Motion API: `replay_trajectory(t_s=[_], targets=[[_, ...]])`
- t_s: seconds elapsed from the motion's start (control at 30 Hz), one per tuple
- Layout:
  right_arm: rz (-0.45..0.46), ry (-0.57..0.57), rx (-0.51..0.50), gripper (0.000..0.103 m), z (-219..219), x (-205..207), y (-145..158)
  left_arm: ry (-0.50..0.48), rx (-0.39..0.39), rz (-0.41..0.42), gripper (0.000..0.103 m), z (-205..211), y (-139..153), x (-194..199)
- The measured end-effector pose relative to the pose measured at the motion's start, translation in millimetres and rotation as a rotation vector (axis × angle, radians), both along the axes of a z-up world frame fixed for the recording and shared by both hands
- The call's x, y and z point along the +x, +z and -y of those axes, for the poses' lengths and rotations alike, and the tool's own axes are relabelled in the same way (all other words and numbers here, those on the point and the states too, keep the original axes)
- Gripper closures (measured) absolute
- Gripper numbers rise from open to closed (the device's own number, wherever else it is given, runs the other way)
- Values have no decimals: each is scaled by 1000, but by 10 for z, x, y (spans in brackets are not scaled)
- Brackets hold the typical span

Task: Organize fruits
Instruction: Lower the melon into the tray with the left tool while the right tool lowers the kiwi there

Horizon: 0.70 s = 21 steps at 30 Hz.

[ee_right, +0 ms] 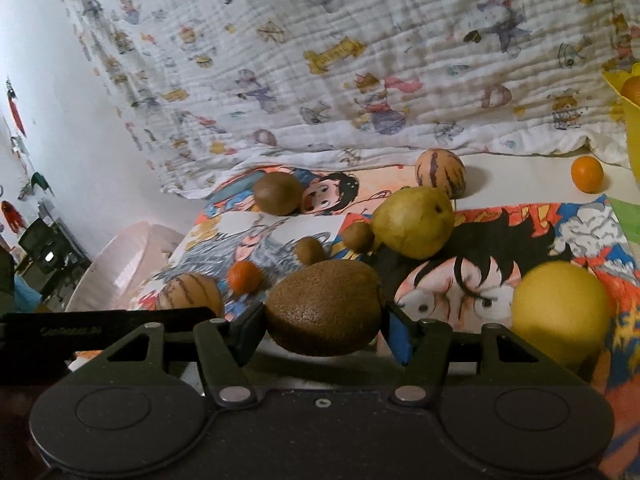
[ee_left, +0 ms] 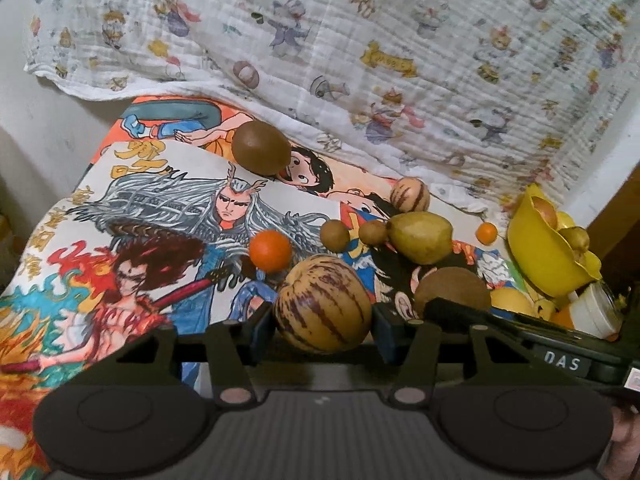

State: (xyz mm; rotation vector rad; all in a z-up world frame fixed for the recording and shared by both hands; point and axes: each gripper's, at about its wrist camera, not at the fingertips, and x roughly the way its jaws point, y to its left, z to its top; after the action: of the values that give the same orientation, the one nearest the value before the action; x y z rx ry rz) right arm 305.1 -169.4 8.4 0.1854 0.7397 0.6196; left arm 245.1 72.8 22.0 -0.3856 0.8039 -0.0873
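My left gripper (ee_left: 324,312) is shut on a striped tan melon (ee_left: 324,306), held just above the cartoon-print mat (ee_left: 132,216). My right gripper (ee_right: 324,312) is shut on a large brown kiwi (ee_right: 324,306); that kiwi also shows in the left wrist view (ee_left: 452,290). The striped melon shows at lower left in the right wrist view (ee_right: 190,294). On the mat lie a green pear (ee_left: 420,238) (ee_right: 414,222), an orange (ee_left: 270,250) (ee_right: 245,277), two small brown fruits (ee_left: 334,234) (ee_left: 372,232), another brown kiwi (ee_left: 261,146) (ee_right: 278,193) and a second striped melon (ee_left: 410,195) (ee_right: 439,173).
A yellow bowl (ee_left: 540,248) holding fruit stands at the right, with yellow fruits and a white cup (ee_left: 596,308) beside it. A yellow lemon (ee_right: 560,308) lies near my right gripper. A small orange (ee_right: 587,174) sits at the far right. A printed cloth (ee_left: 360,40) hangs behind.
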Motion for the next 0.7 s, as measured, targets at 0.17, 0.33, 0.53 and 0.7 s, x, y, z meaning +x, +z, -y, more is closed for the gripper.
replay_trajectory(t_s=[0.17, 0.33, 0.53, 0.7], targets=[[1, 14, 19, 39, 87, -282, 61, -15, 5, 6, 47, 11, 65, -252], [6, 33, 4, 39, 158, -575, 69, -38, 5, 8, 47, 47, 102, -513], [-9, 51, -26, 39, 232, -901, 43, -66, 7, 2, 47, 101, 102, -814], [-10, 67, -53, 39, 256, -1152, 19, -92, 10, -2, 47, 166, 93, -1006]])
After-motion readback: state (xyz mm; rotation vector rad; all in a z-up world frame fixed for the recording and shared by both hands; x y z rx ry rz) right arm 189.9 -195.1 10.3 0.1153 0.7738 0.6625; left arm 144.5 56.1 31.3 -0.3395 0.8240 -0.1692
